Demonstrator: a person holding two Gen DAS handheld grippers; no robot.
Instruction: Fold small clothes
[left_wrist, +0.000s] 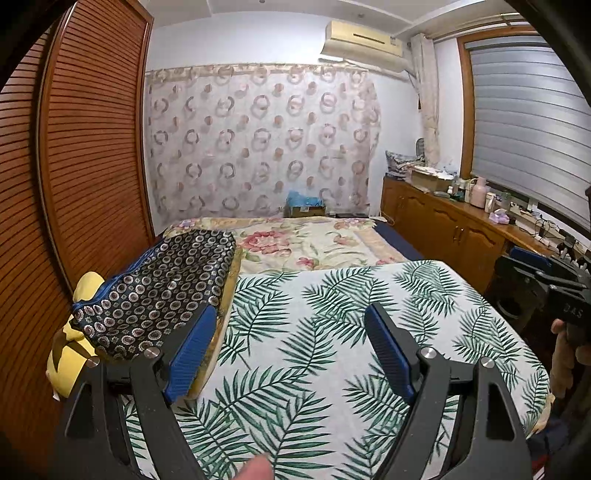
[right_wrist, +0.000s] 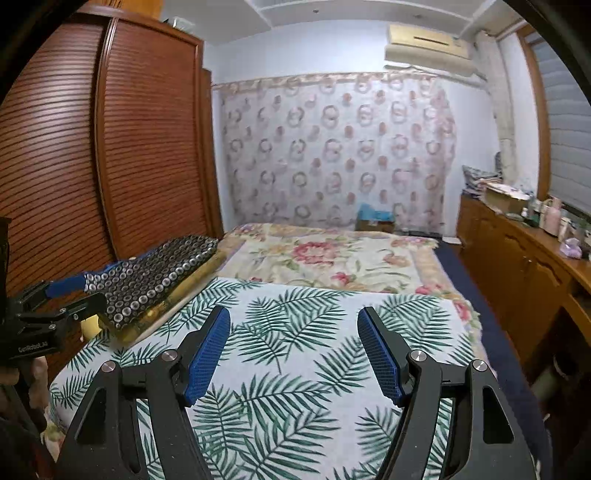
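Observation:
A dark garment with small ring print and blue trim (left_wrist: 159, 288) lies folded at the left edge of the bed, on a yellow cloth (left_wrist: 70, 362). My left gripper (left_wrist: 291, 310) is open just right of it, with only the leaf-print cloth (left_wrist: 332, 332) between its blue pads. In the right wrist view the same garment (right_wrist: 155, 277) sits at the left, with the left gripper (right_wrist: 92, 290) by its near end. My right gripper (right_wrist: 293, 312) is open over the leaf-print cloth (right_wrist: 295, 369) and holds nothing. It also shows at the right edge of the left wrist view (left_wrist: 546, 277).
A floral bedspread (left_wrist: 303, 240) covers the far half of the bed. A louvred wooden wardrobe (left_wrist: 92, 147) stands close on the left. A wooden cabinet (right_wrist: 517, 266) with bottles and boxes runs along the right wall. A patterned curtain (right_wrist: 332, 147) hangs behind.

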